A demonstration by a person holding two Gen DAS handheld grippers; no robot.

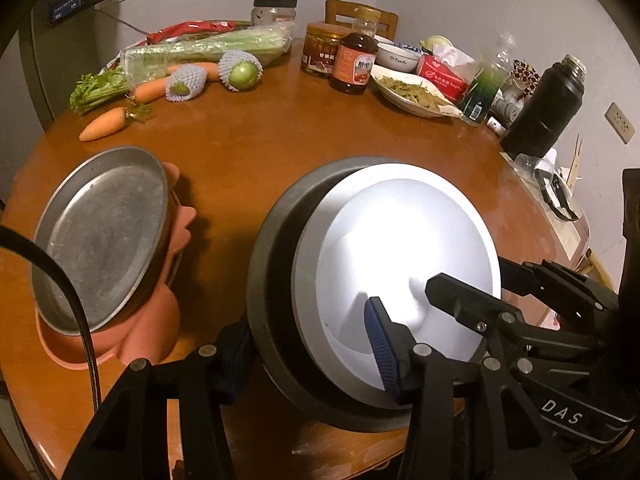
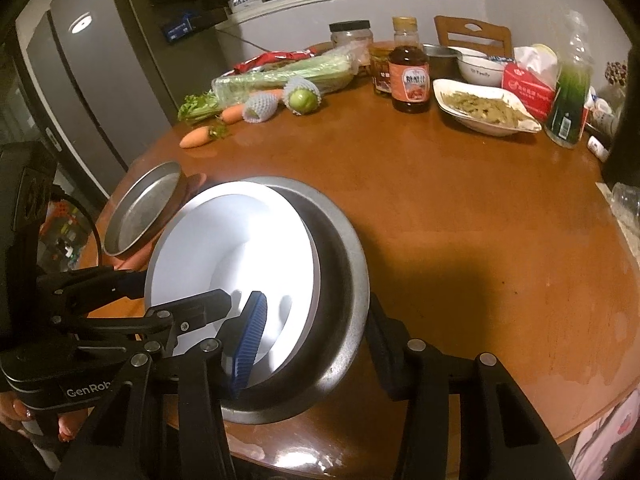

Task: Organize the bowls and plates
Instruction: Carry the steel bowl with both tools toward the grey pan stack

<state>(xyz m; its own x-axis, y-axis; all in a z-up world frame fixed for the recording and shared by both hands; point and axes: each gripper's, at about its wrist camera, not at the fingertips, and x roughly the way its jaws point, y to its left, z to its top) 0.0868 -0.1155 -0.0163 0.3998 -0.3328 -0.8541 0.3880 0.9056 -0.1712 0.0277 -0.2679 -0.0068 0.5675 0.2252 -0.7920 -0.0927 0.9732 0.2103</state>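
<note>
Between my left gripper's (image 1: 310, 364) two fingers sits the near edge of a big grey metal pan (image 1: 272, 280), with a round white plate (image 1: 400, 256) leaning inside it. One blue-padded finger (image 1: 380, 344) is inside, over the plate, and the other is outside the pan wall, so both are squeezed tight between them. My right gripper (image 2: 316, 336) does the same from the other side. Its blue finger (image 2: 250, 332) is inside on the white plate and its other finger is outside the pan. Both grips hold shut on the pan and plate together.

Past my left fingers, off to the side, a flat grey metal dish (image 1: 104, 236) leans in a pink plastic rack (image 1: 152, 320). Far beyond my fingertips, on the round brown wooden table (image 1: 280, 140), lie orange carrots (image 1: 102, 124) and a dark sauce bottle (image 1: 356, 56).
</note>
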